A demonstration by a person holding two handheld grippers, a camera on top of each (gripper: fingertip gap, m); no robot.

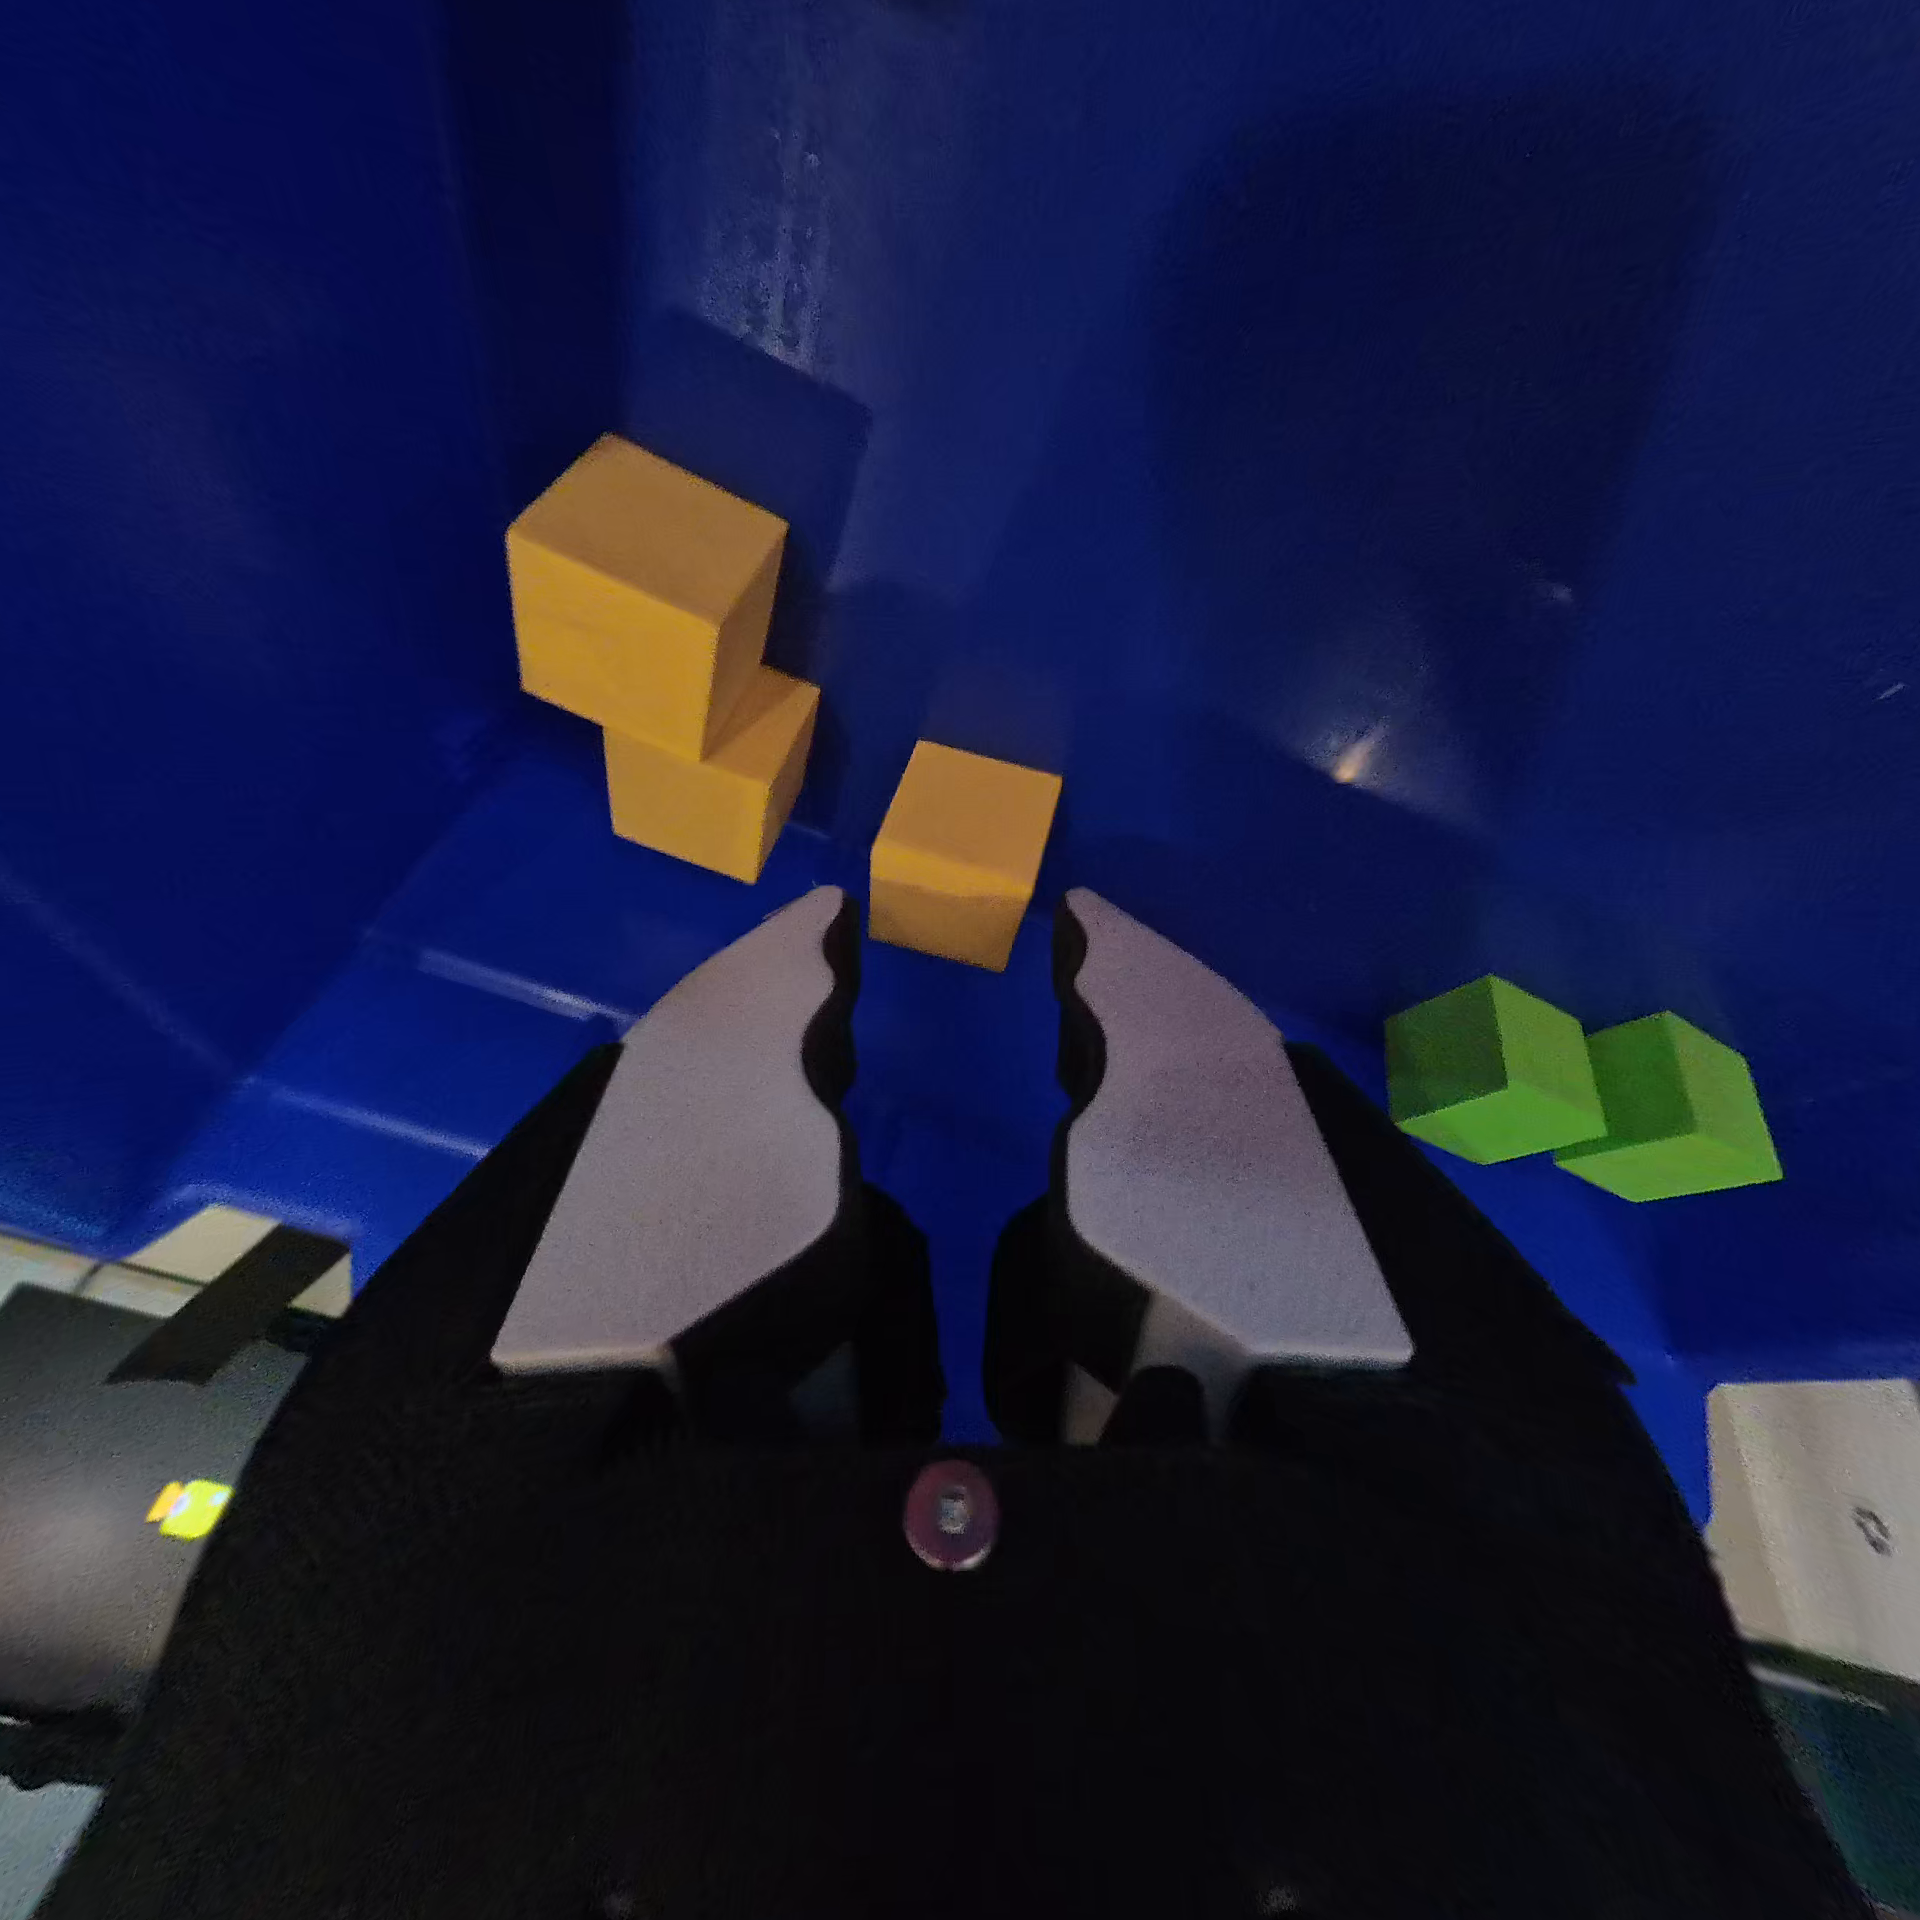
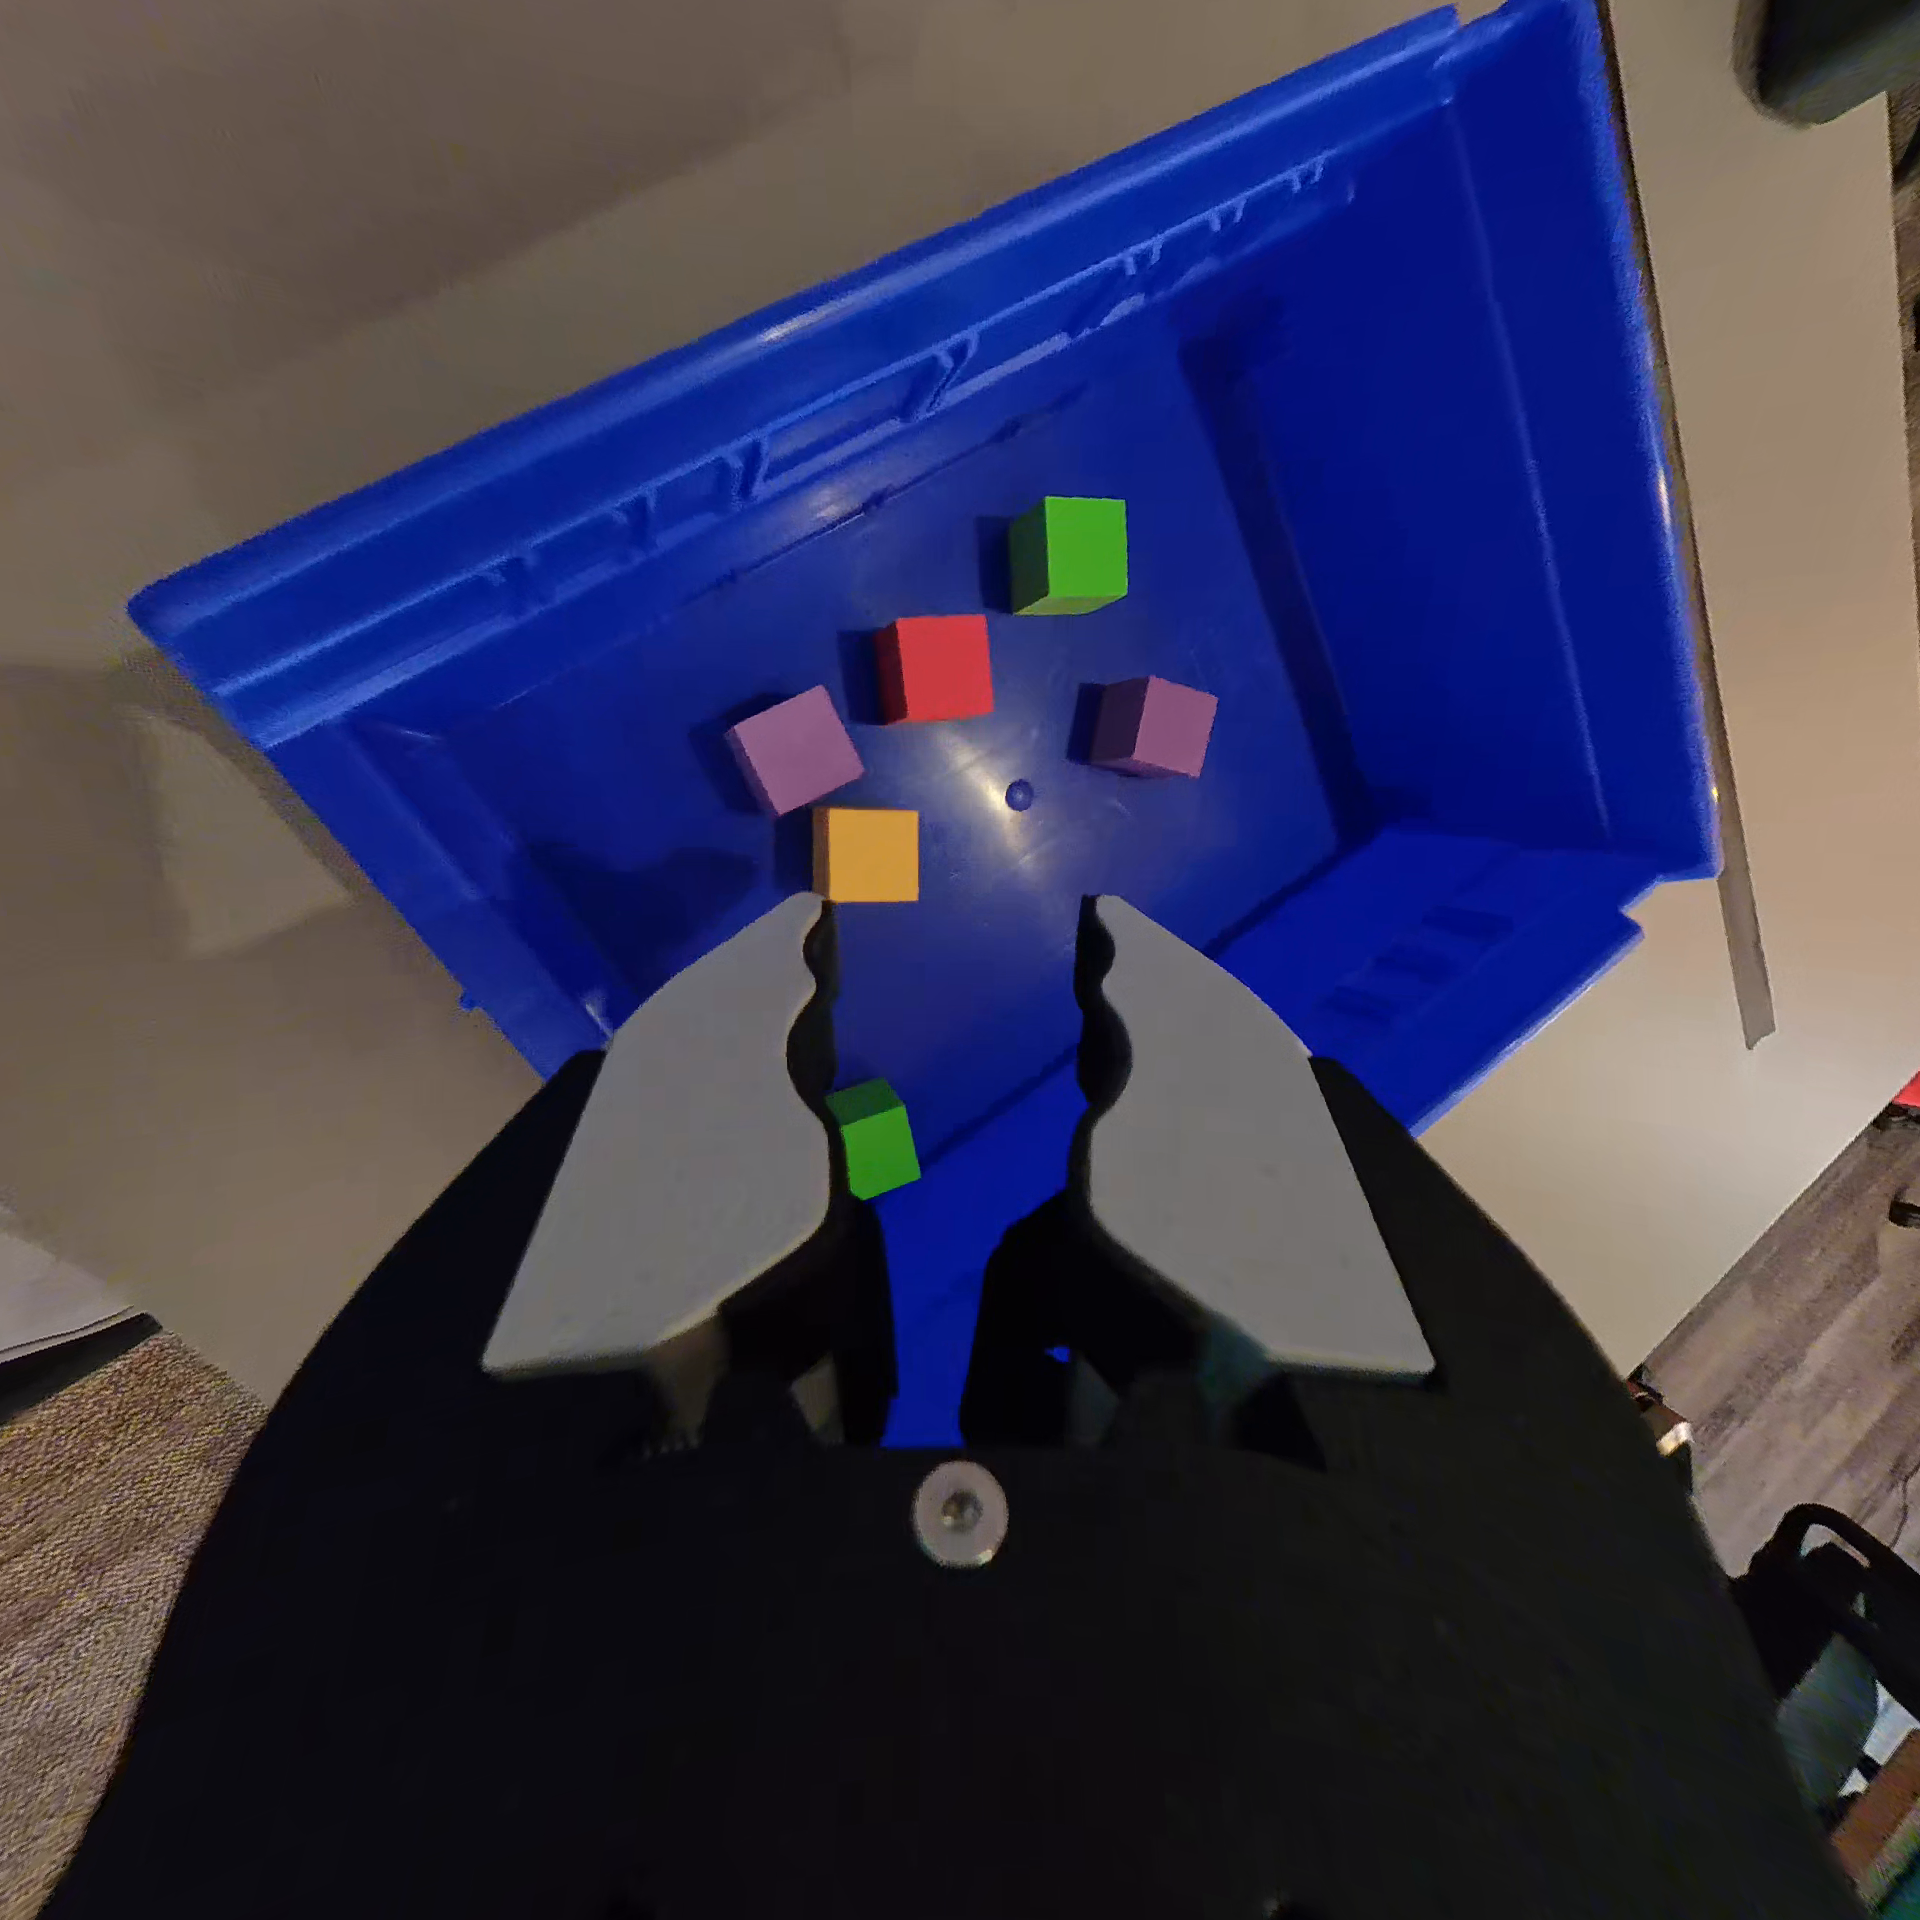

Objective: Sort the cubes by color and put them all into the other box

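Observation:
My left gripper (image 1: 954,914) is open and empty inside a blue bin (image 1: 1351,416). An orange cube (image 1: 961,852) lies on the bin floor just beyond its fingertips. Two more orange cubes (image 1: 665,644) are stacked in the left corner. Two green cubes (image 1: 1579,1086) lie to the right. My right gripper (image 2: 954,920) is open and empty above another blue bin (image 2: 1455,520). That bin holds an orange cube (image 2: 868,854) near my left fingertip, two purple cubes (image 2: 795,748), a red cube (image 2: 935,667) and two green cubes (image 2: 1070,554).
The right bin stands on a pale table (image 2: 364,260). Grey carpet (image 2: 94,1507) and dark wood floor (image 2: 1787,1330) show at the lower edges. In the left wrist view a dark surface (image 1: 94,1475) and a white object (image 1: 1818,1507) lie outside the bin.

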